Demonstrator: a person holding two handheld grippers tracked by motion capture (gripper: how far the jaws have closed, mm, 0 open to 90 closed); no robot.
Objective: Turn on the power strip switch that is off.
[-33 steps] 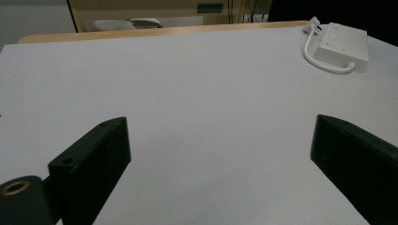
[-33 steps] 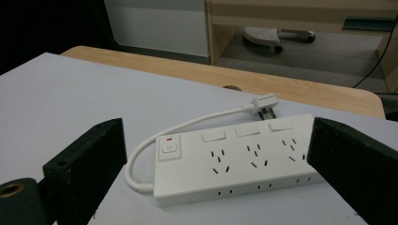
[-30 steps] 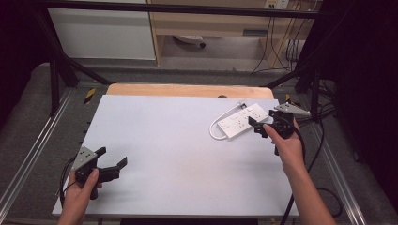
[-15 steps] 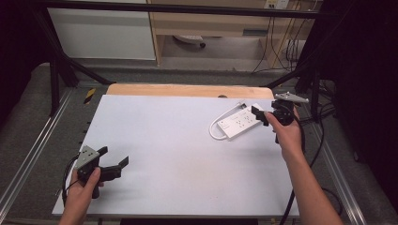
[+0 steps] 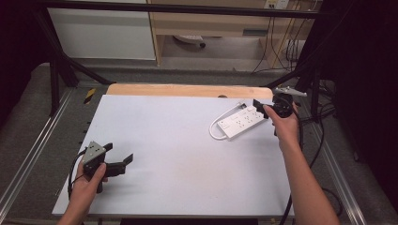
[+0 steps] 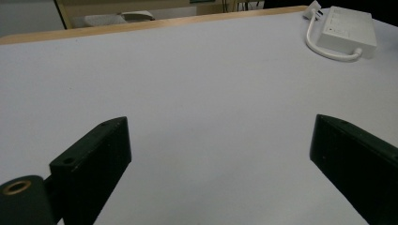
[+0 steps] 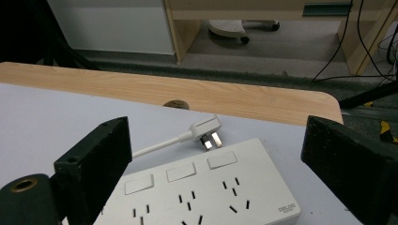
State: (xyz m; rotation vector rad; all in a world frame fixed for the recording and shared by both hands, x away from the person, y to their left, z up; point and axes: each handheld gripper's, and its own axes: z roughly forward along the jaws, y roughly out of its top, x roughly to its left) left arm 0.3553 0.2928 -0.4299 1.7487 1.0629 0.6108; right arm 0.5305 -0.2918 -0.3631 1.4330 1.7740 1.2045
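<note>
A: Right hand-held gripper (image 5: pixel 261 107)?
B: Right of centre in the high view, upper part of the frame, held at the right end of the white power strip (image 5: pixel 241 122). Jaws spread wide, nothing between them. In the right gripper view the power strip (image 7: pixel 202 197) sits low in the frame between the two black jaws, sockets and three switches facing up.

A: Strip location?
B: On the white counter (image 5: pixel 178 154), upper right area, lying at a slant. Its white cord loops round the left end, and the plug (image 7: pixel 206 131) lies flat just behind the strip, prongs showing, near the wooden edge (image 7: pixel 225 96).

A: Left hand-held gripper (image 5: pixel 123 161)?
B: Lower left of the high view, over bare counter, well apart from the strip. Jaws spread, empty. In the left gripper view the power strip (image 6: pixel 349 33) is far off in the upper right corner.
</note>
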